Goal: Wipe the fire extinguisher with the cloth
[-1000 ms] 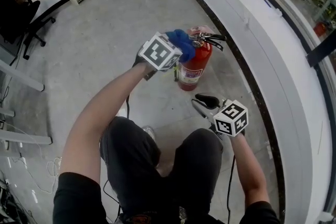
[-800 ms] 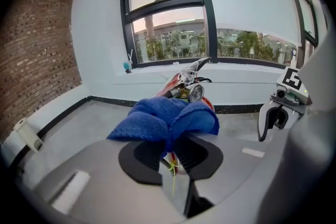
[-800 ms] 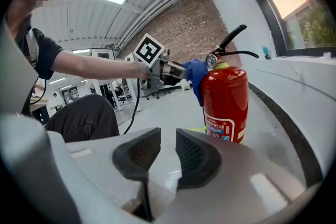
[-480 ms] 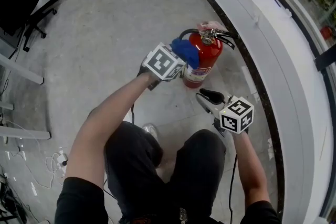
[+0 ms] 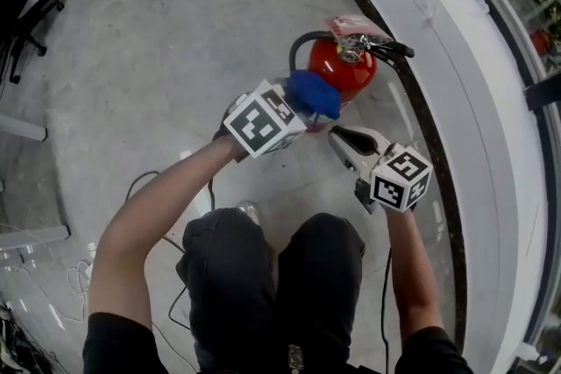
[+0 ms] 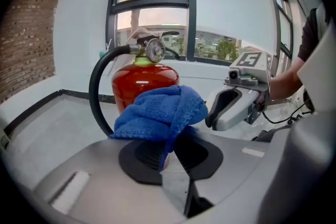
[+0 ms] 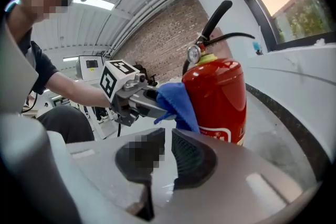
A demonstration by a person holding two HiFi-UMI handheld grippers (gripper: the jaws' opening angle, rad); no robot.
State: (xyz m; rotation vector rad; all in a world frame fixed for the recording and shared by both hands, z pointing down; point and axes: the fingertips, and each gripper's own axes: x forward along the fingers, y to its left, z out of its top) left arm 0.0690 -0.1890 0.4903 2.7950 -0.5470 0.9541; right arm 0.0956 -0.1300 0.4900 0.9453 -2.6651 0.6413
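Observation:
The red fire extinguisher stands upright on the concrete floor, with its black hose looping at its side. A bunched blue cloth is pinched in my left gripper and lies against the upper side of the red cylinder. In the left gripper view the cloth spills over the pads of my left gripper. My right gripper hovers just short of the extinguisher, below the cloth. Its jaws have just been closing to a narrow gap, and nothing is between them.
A white ledge with a dark base strip curves along the right, close behind the extinguisher. The person's legs fill the lower middle. A cable lies on the floor at left. An office chair stands far left.
My left gripper has slid the cloth down from beside the valve onto the cylinder's side. The right gripper has come closer to the extinguisher and its jaws have narrowed.

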